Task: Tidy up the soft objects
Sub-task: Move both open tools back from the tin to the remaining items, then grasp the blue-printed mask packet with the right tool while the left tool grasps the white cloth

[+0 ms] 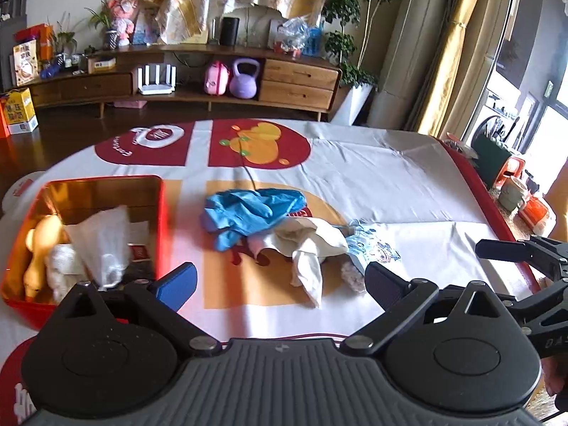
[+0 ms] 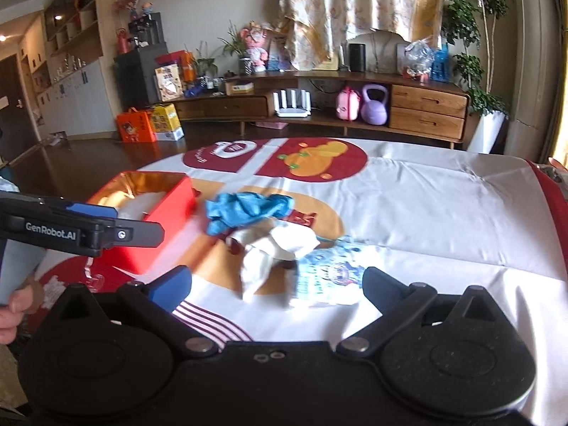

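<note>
Crumpled blue gloves (image 1: 248,209) touch limp white cloth (image 1: 305,248).

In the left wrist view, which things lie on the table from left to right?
red box → blue gloves → white cloth → printed light-blue cloth

Two grippers, the left gripper (image 1: 280,285) and the right gripper (image 2: 277,287). Ahead of them on the tablecloth (image 1: 390,177): one crumpled pair of blue gloves (image 1: 248,209), one white cloth (image 1: 309,248), one printed blue-and-white cloth (image 2: 326,273). Left of the claws, one red box (image 1: 161,213) holding one white tissue (image 1: 103,245) and one yellow plush toy (image 1: 39,255).
</note>
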The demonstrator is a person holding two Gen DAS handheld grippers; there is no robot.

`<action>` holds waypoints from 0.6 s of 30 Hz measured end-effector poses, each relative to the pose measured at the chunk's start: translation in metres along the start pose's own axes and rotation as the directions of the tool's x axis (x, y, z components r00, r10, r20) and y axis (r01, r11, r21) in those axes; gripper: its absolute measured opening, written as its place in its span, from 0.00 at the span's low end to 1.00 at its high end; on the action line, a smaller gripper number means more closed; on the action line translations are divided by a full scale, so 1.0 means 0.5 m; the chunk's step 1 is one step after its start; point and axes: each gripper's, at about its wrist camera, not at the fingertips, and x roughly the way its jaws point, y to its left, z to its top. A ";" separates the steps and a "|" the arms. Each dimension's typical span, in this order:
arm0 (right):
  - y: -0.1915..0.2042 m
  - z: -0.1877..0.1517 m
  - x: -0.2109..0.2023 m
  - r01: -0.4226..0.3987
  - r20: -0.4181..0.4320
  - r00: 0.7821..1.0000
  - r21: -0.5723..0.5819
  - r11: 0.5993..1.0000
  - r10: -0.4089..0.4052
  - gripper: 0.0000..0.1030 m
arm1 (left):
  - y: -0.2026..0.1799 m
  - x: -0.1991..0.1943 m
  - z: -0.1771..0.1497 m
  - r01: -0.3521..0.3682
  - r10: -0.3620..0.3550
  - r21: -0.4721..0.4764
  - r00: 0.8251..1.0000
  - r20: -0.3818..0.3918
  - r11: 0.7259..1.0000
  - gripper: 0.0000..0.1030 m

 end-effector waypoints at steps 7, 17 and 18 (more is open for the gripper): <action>-0.035 -0.023 0.041 0.023 -0.041 0.999 -0.006 1.000 -0.024 0.98 | -0.026 0.066 -0.002 0.008 -0.007 0.021 0.999 -0.037 1.000 0.98; -0.074 -0.029 0.091 0.028 -0.066 0.997 -0.002 1.000 -0.028 0.97 | -0.063 0.154 0.020 -0.004 0.008 0.065 0.999 -0.052 0.998 0.98; -0.073 -0.030 0.097 0.023 -0.074 0.997 -0.008 1.000 -0.024 0.96 | -0.066 0.163 0.021 -0.006 0.010 0.070 0.999 -0.053 0.998 0.98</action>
